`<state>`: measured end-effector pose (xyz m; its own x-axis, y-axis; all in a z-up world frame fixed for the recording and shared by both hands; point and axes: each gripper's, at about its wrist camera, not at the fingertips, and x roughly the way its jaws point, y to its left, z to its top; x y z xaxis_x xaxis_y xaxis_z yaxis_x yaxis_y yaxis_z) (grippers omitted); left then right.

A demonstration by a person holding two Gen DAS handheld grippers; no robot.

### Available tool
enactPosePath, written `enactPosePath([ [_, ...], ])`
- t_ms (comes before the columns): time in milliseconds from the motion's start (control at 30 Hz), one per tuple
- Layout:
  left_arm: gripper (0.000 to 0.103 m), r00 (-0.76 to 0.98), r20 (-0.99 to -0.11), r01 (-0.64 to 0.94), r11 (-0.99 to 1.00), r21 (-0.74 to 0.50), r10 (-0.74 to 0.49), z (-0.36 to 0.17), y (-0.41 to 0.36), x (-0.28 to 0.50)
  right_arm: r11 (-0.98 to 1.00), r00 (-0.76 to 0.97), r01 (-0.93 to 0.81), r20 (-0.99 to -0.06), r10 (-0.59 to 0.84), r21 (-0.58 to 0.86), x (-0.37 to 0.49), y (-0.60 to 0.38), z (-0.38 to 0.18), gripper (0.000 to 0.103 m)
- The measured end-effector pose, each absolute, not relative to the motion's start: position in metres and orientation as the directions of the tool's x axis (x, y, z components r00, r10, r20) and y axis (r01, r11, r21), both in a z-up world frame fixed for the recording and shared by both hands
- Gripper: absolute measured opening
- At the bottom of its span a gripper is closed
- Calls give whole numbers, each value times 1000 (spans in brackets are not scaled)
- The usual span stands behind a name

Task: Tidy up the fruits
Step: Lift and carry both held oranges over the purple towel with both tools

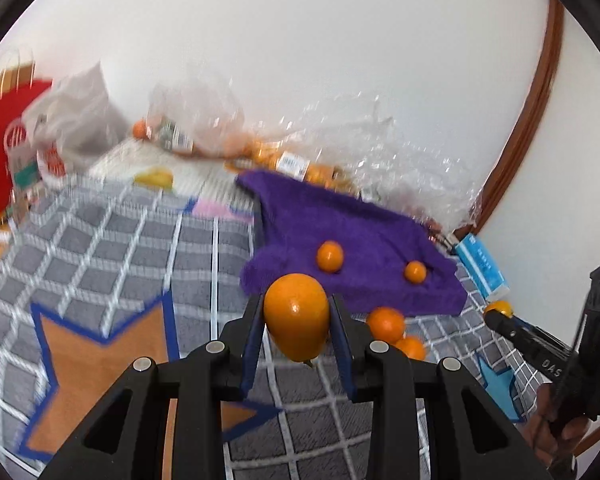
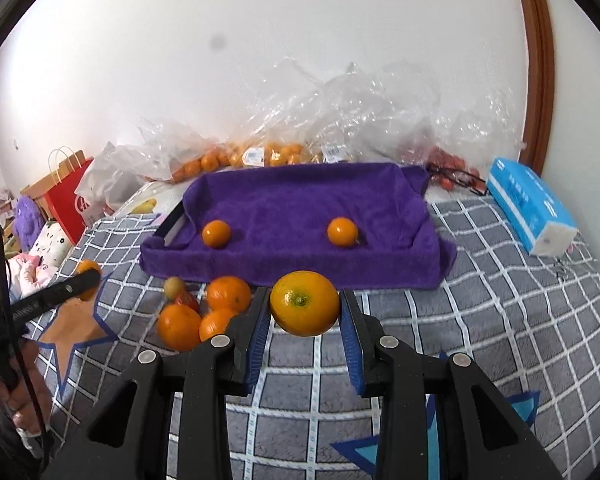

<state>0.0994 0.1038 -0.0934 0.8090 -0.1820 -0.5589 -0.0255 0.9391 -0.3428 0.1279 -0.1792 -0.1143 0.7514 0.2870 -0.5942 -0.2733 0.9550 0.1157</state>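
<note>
Checked bedspread point(image 2: 500, 320), purple-lined tray point(image 2: 300, 272) edge, each gripper clasping 1 orange

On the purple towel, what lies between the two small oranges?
Nothing: in the right wrist view, only bare purple towel shows between the left small orange and the right small orange.

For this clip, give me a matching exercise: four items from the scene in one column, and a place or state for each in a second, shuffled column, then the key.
Items
1. Two small oranges
2. Blue tissue pack
3. Loose fruit pile
4. Large orange

Places or states
A. Clamped in the jaws of the right gripper
B. On the checked blanket, right of the tray
C. On the blanket in front of the tray's near edge
D. Resting on the purple towel inside the tray

Pairs: 1-D, 2-B, 3-C, 4-A
</note>
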Motion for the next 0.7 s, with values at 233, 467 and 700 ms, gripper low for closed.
enactPosePath([
  [233,30,844,-515,-15,953,-302,-150,-60,96,126,953,778,-284,-555,294,108,155,-169,-93,34],
  [467,30,856,-488,9,948,-319,-173,-45,83,172,949,796,-298,-521,308,106,189,-162,-82,34],
  [700,30,853,-477,27,931,-365,-212,-55,75,207,948,794,-287,-519,317,141,221,-160,-89,34],
])
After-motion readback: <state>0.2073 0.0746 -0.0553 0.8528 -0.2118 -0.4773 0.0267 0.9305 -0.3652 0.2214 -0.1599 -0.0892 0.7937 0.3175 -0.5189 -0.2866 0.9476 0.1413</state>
